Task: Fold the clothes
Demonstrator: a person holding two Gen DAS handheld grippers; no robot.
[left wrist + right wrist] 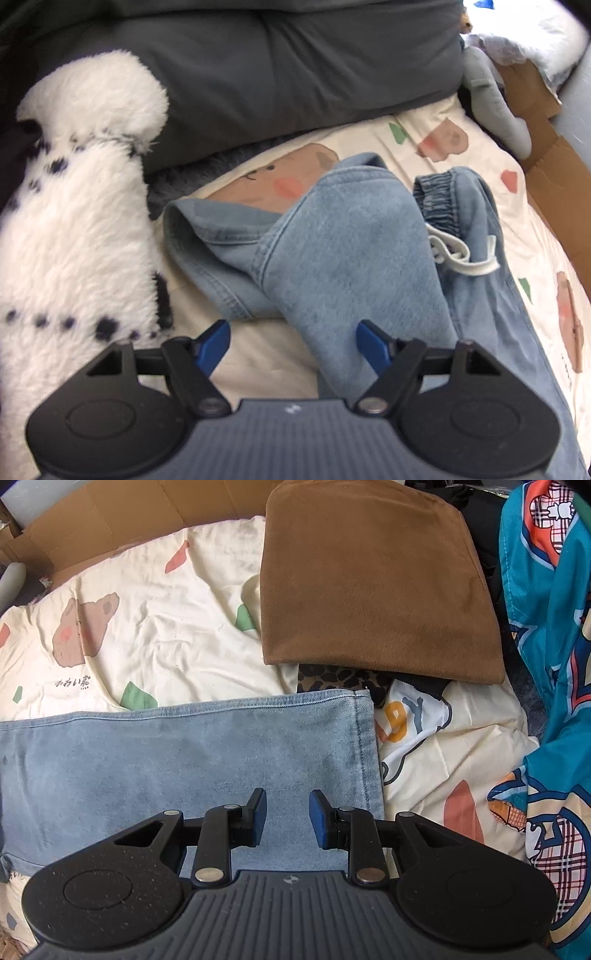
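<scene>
The left hand-held gripper hangs wide open, gripping nothing, over the bunched waist end of the jeans on the bed. The right hand-held gripper, partly open and empty, hovers above a flat trouser leg running left to right, hem rightward. Beyond lies a brown cushion.

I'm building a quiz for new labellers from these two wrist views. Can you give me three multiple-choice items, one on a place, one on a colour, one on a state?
1. Where does the brown folded cloth lie relative to the jeans leg?
A. beyond it
B. under it
C. inside it

2. What colour is the drawstring at the jeans waistband?
A. red
B. white
C. black

3. How do the jaws of the left gripper stand?
A. shut on the jeans
B. shut on nothing
C. open

Answers: 1 A, it sits past the hem; 2 B, white loops lie on the denim; 3 C, blue pads are wide apart.
</scene>
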